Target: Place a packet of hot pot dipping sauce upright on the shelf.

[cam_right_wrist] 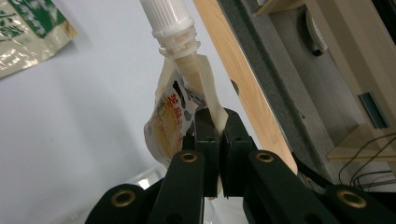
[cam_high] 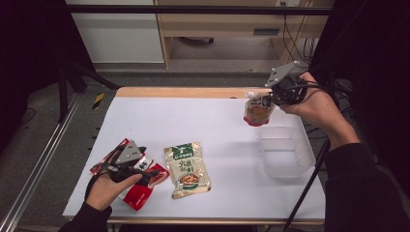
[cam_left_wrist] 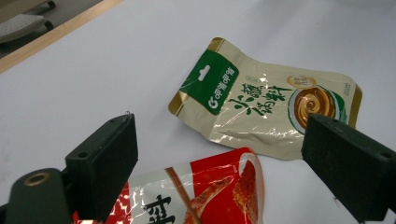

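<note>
Black jaws of the right gripper [cam_right_wrist: 212, 140] are pinched tight on the edge seam of a small spouted sauce pouch with a white screw cap [cam_right_wrist: 180, 100], so it hangs freely in the air beside the far right of the white table [cam_high: 212, 121], just beyond a clear plastic tub [cam_high: 286, 151] that looks like its destination. Gripping the flat seam probably avoids squeezing the filled body. The left gripper [cam_left_wrist: 219, 154] stands wide open and holds nothing, poised above a glossy red snack packet [cam_left_wrist: 205, 193], likely the next pick; a beige-and-green soup packet [cam_left_wrist: 266, 102] lies just beyond. From overhead the tub's position is clear; the right gripper view reveals the actual grip.
</note>
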### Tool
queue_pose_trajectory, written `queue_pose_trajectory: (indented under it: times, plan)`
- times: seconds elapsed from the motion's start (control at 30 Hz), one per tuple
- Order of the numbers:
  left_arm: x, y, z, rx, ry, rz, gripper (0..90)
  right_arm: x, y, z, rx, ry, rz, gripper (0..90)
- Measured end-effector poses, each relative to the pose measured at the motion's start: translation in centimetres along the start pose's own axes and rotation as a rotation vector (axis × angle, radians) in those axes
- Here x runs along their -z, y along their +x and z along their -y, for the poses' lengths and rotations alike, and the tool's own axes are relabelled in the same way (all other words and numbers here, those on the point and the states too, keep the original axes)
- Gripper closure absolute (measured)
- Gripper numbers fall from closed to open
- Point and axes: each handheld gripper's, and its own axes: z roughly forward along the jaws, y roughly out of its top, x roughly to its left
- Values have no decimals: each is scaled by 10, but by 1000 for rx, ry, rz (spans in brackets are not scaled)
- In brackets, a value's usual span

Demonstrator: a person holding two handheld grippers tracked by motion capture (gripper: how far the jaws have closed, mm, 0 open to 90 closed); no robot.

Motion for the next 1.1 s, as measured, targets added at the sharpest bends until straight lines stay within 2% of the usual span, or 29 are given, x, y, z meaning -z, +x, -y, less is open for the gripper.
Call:
queue_pose_trajectory:
  times: [0.23,0.43,0.63,0.87,1.1]
  plan:
    - [5,14,14,49,6,-33,100,-1,-14,16,-38,6,34,880]
    - [10,17,26,96,-13,-61,100,-2,-26,29,-61,17,59,880]
    - [13,18,35,125,-28,-82,99,-4,-38,43,-91,23,78,880]
    - [13,20,39,132,-31,-93,98,-10,-43,56,-100,41,96,880]
    - [13,19,40,130,-31,-92,97,-21,-45,72,-107,67,86,880]
